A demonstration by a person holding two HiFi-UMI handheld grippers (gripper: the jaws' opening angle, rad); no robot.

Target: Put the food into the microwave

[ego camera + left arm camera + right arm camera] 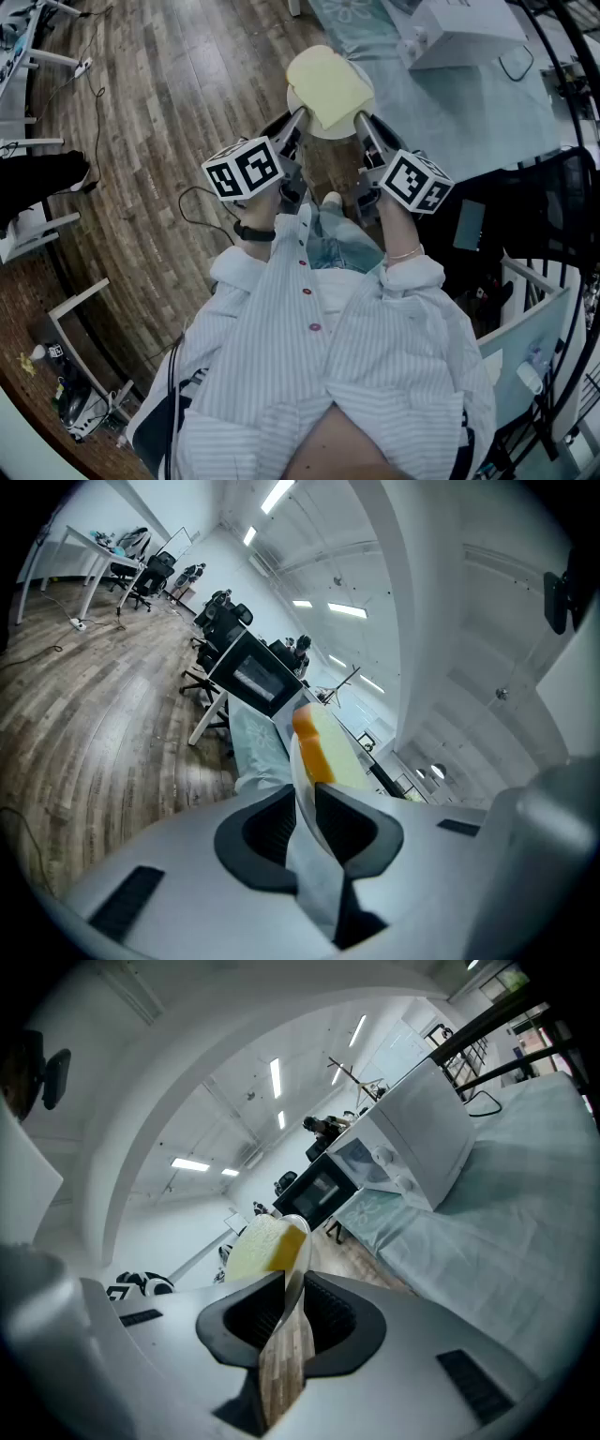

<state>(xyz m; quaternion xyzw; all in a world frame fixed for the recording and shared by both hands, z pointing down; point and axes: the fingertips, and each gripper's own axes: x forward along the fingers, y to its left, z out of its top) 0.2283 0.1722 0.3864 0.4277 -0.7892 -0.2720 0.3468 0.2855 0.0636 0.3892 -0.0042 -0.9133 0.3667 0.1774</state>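
A white plate carrying a pale yellow block of food is held in the air over the wooden floor. My left gripper is shut on the plate's left rim and my right gripper is shut on its right rim. In the left gripper view the plate edge sits clamped between the jaws, with the food beyond. The right gripper view shows the same clamp on the plate beside the food. A black microwave stands ahead on a table, also in the right gripper view.
A table with a pale teal cloth lies ahead to the right and bears a white appliance. Cables trail on the wooden floor at left. Office chairs stand behind the microwave's table.
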